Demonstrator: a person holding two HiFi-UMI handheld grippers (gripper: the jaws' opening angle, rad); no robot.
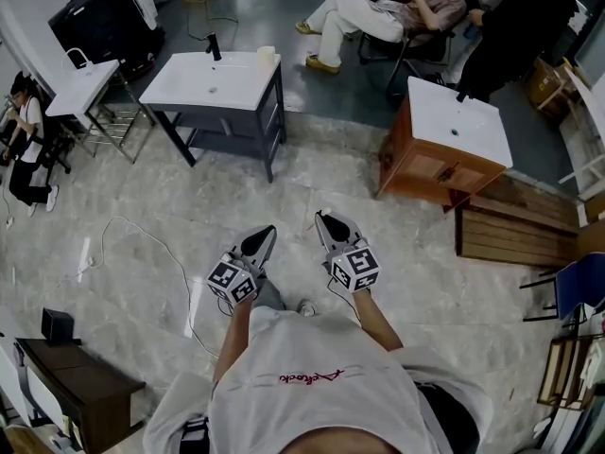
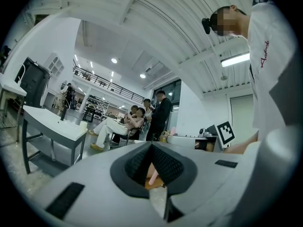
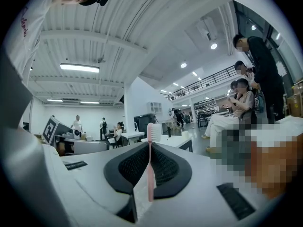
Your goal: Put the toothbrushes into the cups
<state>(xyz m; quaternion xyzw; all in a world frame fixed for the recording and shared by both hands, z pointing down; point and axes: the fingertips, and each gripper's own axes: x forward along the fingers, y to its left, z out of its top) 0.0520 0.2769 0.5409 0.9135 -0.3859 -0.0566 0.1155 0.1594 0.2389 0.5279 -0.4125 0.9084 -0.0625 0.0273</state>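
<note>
I stand on a marble floor with both grippers held out level in front of me. My right gripper (image 1: pixel 321 218) is shut on a pink toothbrush (image 3: pixel 150 174); its white-bristled head (image 3: pixel 153 132) sticks up past the jaw tips (image 3: pixel 150 144). My left gripper (image 1: pixel 268 231) has its jaws closed (image 2: pixel 151 146), and a short pink toothbrush end (image 2: pixel 153 176) shows in the gap behind the pads. A pale cup (image 1: pixel 266 57) stands on the white top of a grey sink stand (image 1: pixel 213 83) some way ahead; the cup (image 2: pixel 83 125) shows in the left gripper view and the cup (image 3: pixel 185 134) in the right gripper view.
A wooden sink cabinet (image 1: pixel 452 140) with a white top stands ahead to the right, with wooden pallets (image 1: pixel 515 225) beside it. A cable (image 1: pixel 142 244) lies on the floor at left. People sit and stand beyond the stands. A dark bench (image 1: pixel 80 386) is at my lower left.
</note>
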